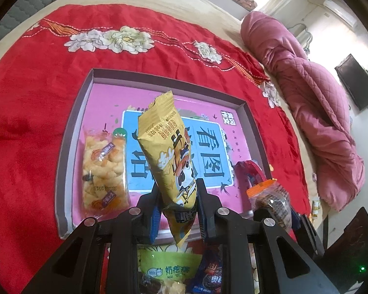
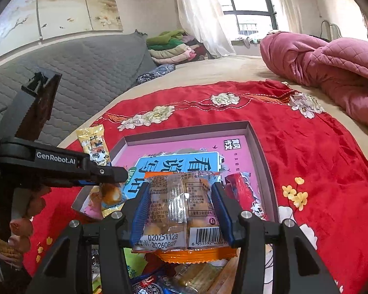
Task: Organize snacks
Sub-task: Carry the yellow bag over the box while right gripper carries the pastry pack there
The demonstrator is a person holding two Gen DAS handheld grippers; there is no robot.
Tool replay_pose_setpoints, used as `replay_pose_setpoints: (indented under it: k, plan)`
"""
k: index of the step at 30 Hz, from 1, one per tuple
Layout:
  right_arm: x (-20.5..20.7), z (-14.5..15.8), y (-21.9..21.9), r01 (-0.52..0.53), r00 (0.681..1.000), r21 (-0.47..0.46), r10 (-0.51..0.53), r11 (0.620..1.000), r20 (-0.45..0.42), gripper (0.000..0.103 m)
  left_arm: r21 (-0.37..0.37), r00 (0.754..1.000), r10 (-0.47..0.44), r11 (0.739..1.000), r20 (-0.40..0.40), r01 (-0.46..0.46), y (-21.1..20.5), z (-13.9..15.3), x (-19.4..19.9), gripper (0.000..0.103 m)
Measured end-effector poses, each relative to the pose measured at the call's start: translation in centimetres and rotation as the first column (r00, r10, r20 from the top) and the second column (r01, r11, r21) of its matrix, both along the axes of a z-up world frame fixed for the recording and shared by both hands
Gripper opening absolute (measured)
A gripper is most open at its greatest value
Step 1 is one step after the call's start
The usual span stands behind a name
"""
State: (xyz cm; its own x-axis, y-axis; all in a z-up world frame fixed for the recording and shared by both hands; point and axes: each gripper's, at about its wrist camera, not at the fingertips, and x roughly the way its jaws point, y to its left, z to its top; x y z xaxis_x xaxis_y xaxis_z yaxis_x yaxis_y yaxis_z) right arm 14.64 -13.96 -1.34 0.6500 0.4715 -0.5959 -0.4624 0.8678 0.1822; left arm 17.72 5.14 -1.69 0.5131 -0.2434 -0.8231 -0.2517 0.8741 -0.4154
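Snacks fill both grippers: left gripper point(image 1: 176, 196) is clamped on a yellow packet point(image 1: 170, 152) mid-frame above the pink tray point(image 1: 252, 125); right gripper point(image 2: 181, 205) grasps a clear orange-edged packet point(image 2: 181, 210) at lower centre.

Black hand-held gripper point(image 1: 176, 196), blue pads point(image 2: 141, 210), silver screws
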Motion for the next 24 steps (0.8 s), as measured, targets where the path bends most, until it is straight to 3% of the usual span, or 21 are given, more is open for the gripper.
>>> replay_pose_setpoints:
  k: [24]
  plan:
    - [2.7, -1.4, 0.7, 0.030, 0.999, -0.025, -0.031, 0.999, -0.022, 0.050, -0.003, 0.998, -0.025, 1.000, -0.056, 0.025, -0.6, -2.8, 1.1, 0.026]
